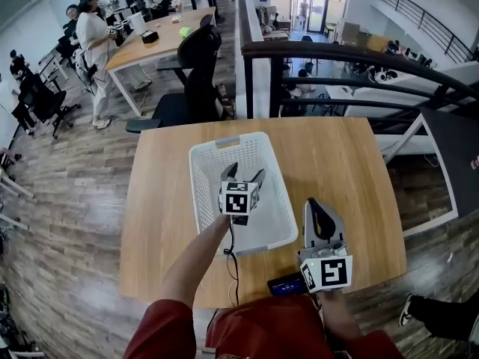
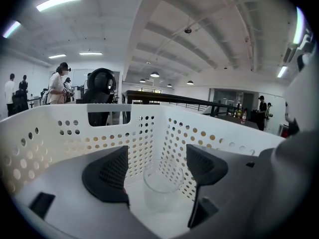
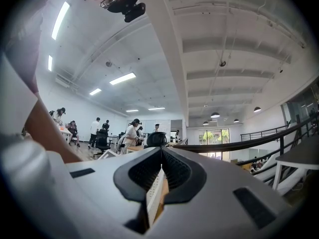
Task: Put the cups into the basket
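Right gripper [image 1: 314,206] hovered at the desk's [image 1: 337,163] near edge, right of the basket [image 1: 200,193]; jaws were pressed together and held nothing. Left gripper [image 1: 245,173] sat inside the basket, jaws spread wide. Clear cup [image 2: 160,180] stood upright on the basket floor between those jaws, touched by neither pad.

left grey two-jaw gripper [image 1: 245,175]: reaching forward and down on a bare forearm [image 1: 200,260], black-padded jaws standing wide apart, pressing on nothing. right grey two-jaw gripper [image 1: 315,205]: hanging close to the body, pointing forward, jaws sitting flush together, gripping nothing.
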Demonstrator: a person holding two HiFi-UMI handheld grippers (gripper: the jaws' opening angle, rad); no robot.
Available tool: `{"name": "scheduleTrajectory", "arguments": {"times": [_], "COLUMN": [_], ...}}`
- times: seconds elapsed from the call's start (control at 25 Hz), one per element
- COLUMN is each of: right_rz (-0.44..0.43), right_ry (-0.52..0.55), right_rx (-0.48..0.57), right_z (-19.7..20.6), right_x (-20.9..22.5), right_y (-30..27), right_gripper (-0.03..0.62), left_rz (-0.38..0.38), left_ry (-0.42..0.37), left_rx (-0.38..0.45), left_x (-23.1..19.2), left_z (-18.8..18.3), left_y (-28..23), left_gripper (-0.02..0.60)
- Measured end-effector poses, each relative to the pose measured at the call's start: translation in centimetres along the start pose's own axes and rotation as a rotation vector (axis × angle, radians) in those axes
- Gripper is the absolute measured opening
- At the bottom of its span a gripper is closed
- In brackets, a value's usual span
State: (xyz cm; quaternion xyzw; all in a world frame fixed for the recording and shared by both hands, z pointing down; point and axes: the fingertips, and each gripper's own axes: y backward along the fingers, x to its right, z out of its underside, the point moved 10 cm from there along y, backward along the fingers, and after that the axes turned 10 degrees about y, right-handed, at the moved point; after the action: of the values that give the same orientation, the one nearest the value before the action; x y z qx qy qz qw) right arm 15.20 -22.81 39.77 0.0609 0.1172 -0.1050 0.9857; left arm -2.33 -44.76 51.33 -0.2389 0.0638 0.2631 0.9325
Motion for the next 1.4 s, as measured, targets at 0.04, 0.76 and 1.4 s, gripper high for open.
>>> {"name": "scheduleTrajectory", "arguments": {"times": [0.04, 0.76, 1.4], "right_rz": [-0.002, -0.042, -0.044], "right_ry": [0.000, 0.002, 0.006], "right_rx": [0.002, 0.023, 0.017], "right_z": [-0.1, -0.5, -0.5], "right_x": [0.0, -0.7, -0.6], "right_y": [-0.1, -1.0, -0.7], "right_gripper": [0.012, 0.012, 0.012], "left_rz": [0.000, 0.062, 0.108], "left_ry": [0.010, 0.107, 0.234], "left_rx": [0.012, 0.160, 0.285], "left_x": [0.0, 0.6, 0.1], "left_z": [-0.3, -3.5, -5.3], "left_y": [0.2, 5.2, 11.5], "left_gripper": [0.350, 0.348, 0.348]}}
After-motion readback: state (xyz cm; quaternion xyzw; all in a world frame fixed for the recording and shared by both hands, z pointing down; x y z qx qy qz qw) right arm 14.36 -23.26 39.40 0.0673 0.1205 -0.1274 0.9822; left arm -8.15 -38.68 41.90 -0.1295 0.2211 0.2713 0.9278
